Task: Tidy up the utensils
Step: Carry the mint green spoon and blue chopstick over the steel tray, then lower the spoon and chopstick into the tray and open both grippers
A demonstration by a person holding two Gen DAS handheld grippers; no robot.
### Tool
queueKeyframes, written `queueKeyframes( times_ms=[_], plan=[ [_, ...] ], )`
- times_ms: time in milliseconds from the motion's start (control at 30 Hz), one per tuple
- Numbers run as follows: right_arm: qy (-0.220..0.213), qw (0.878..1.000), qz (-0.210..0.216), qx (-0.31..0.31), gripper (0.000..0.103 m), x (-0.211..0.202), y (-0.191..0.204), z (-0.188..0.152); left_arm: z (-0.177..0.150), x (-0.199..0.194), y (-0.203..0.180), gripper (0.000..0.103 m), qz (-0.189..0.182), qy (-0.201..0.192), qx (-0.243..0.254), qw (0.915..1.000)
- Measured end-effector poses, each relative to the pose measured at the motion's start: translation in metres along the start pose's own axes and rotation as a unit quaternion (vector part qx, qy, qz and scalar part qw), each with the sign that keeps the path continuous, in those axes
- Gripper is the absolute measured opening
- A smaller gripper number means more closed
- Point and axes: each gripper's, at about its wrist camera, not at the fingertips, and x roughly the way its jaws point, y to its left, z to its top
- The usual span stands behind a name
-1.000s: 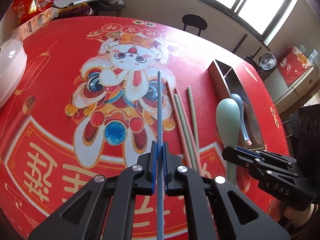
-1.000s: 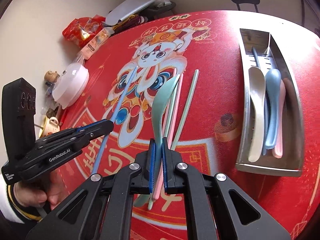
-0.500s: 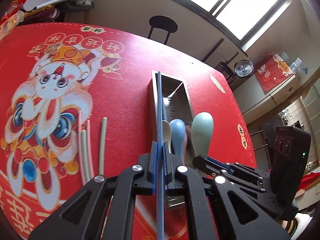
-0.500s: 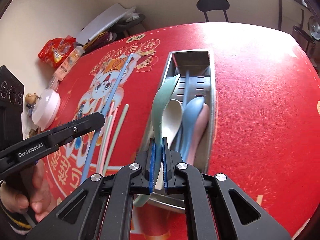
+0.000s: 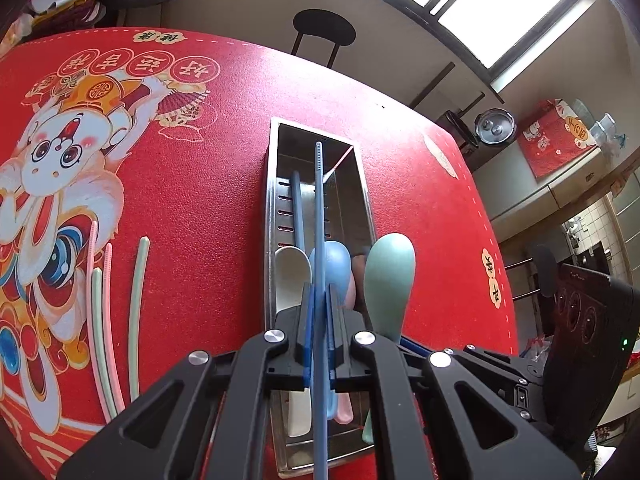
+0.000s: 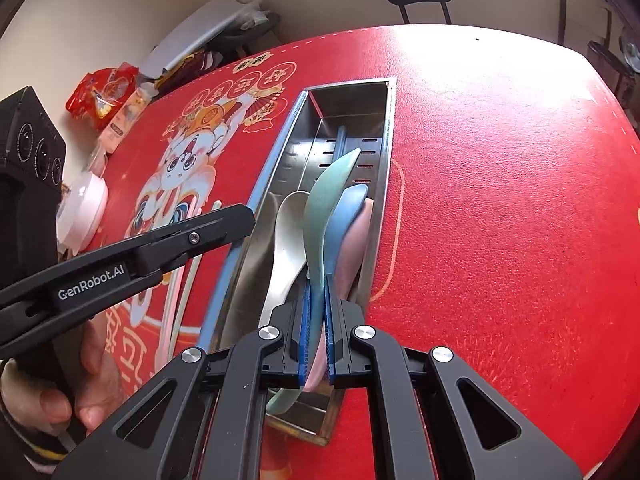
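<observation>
My left gripper [image 5: 319, 294] is shut on a blue chopstick [image 5: 318, 208], which points along a steel tray [image 5: 272, 200] and hangs over its inside. In the tray lie another blue chopstick [image 5: 296, 208], a white spoon [image 5: 292, 268], a blue spoon [image 5: 339, 258] and a pink spoon [image 6: 356, 248]. My right gripper [image 6: 316, 286] is shut on the handle of a green spoon [image 6: 326, 200], with the bowl end over the tray [image 6: 387, 140]. In the right wrist view the left gripper [image 6: 242, 220] holds the blue chopstick [image 6: 262, 184] along the tray's left rim.
Two pink chopsticks [image 5: 107, 276] and two green chopsticks [image 5: 138, 300] lie loose on the red tablecloth [image 5: 192, 184] left of the tray. A white lidded bowl [image 6: 86, 200] and snack packets [image 6: 104, 96] sit at the far left edge. A black stool [image 5: 324, 32] stands beyond the table.
Both grippers have carried their loads sideways from the loose chopsticks to the tray. The blue chopstick and the green spoon now hang over it.
</observation>
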Motion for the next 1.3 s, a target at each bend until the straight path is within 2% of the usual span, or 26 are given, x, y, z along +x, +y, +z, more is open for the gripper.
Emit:
queueKeyframes(
  times_ms=[600,1000,1300],
  plan=[
    [0.009,1.000,-0.006,0.002,0.007,0.011,0.005,0.003,-0.002,0.007,0.006,0.006,0.007,0.013,-0.001,0.9999],
    [-0.017,0.999,-0.037,0.010,0.008,-0.011,0.007,0.005,0.003,-0.025,0.014,0.006,0.014,-0.008,0.020,0.9997],
    [-0.032,0.998,-0.054,0.015,0.008,-0.026,0.017,-0.002,0.003,-0.063,0.046,0.007,0.035,-0.029,0.022,0.9987]
  ],
)
